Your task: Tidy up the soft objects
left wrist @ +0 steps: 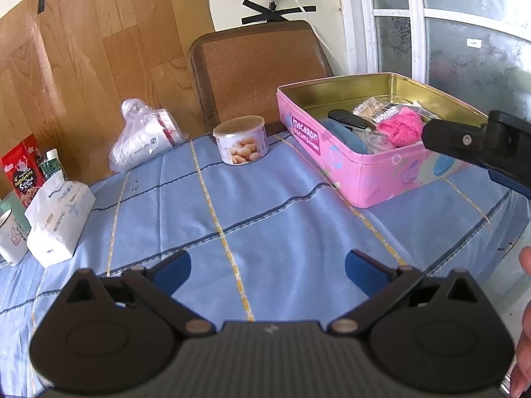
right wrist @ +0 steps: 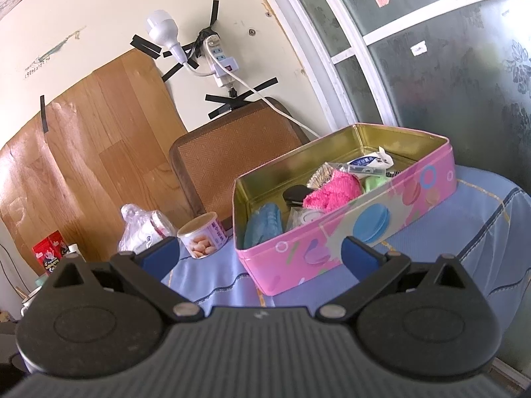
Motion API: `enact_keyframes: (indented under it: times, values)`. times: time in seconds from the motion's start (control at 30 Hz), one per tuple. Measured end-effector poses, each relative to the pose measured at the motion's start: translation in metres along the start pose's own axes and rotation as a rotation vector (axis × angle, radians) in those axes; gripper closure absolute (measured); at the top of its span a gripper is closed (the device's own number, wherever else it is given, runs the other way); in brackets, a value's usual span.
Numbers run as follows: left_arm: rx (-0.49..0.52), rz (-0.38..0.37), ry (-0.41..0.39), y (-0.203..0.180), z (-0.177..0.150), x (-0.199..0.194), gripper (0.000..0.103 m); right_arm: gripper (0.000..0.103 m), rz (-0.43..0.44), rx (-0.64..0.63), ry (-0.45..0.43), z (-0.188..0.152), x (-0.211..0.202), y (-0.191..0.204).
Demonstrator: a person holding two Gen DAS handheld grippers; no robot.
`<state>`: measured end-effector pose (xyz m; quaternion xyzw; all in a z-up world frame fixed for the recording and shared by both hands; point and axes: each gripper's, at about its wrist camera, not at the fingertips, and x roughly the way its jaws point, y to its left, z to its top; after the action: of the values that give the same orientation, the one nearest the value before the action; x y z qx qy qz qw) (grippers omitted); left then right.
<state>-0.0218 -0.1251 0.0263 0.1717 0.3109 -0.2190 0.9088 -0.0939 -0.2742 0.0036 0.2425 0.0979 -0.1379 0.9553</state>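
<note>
A pink macaron tin (left wrist: pixel 375 172) (right wrist: pixel 298 265) stands open on the blue checked tablecloth (left wrist: pixel 265 212). Inside lie a pink fluffy cloth (left wrist: pixel 400 128) (right wrist: pixel 332 192), a blue soft item (left wrist: pixel 345 132) (right wrist: pixel 264 224), a black object and small packets. My left gripper (left wrist: pixel 267 270) is open and empty above the cloth, in front of the tin. My right gripper (right wrist: pixel 260 255) is open and empty, held just before the tin's near wall. Its finger shows in the left wrist view (left wrist: pixel 464 139) beside the tin.
A round snack can (left wrist: pixel 240 144) (right wrist: pixel 200 235) and a plastic-wrapped bundle (left wrist: pixel 142 139) (right wrist: pixel 142 229) sit at the table's back. A tissue pack (left wrist: pixel 58 222), a mug (left wrist: pixel 11 235) and a red packet (left wrist: pixel 23 172) stand at the left. A brown chair back (left wrist: pixel 259 66) rises behind the table.
</note>
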Motion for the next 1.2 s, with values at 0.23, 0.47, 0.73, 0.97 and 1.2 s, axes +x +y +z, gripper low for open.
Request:
enact_keyframes:
  times: [0.23,0.47,0.73,0.97,1.2]
  values:
    - [0.015,0.008,0.011,-0.0018,-0.0013,0.0029,0.0,0.0,0.001,0.006,0.006,0.0,0.0015,-0.001]
    - [0.021,0.011,0.017,-0.0018,-0.002,0.0049,0.0,0.0,0.0,0.011,0.007,-0.0008,0.0021,-0.0018]
    - [0.032,0.011,0.018,-0.0025,-0.0025,0.0055,0.0,0.0,-0.004,0.015,0.008,-0.003,0.002,-0.0011]
    - [0.033,0.007,0.019,-0.003,-0.0034,0.0056,0.0,0.0,-0.005,0.015,0.009,-0.003,0.002,-0.0012]
    - [0.033,-0.002,0.024,-0.0025,-0.0034,0.0062,0.0,0.0,-0.004,0.016,0.006,-0.0023,0.0019,-0.0017]
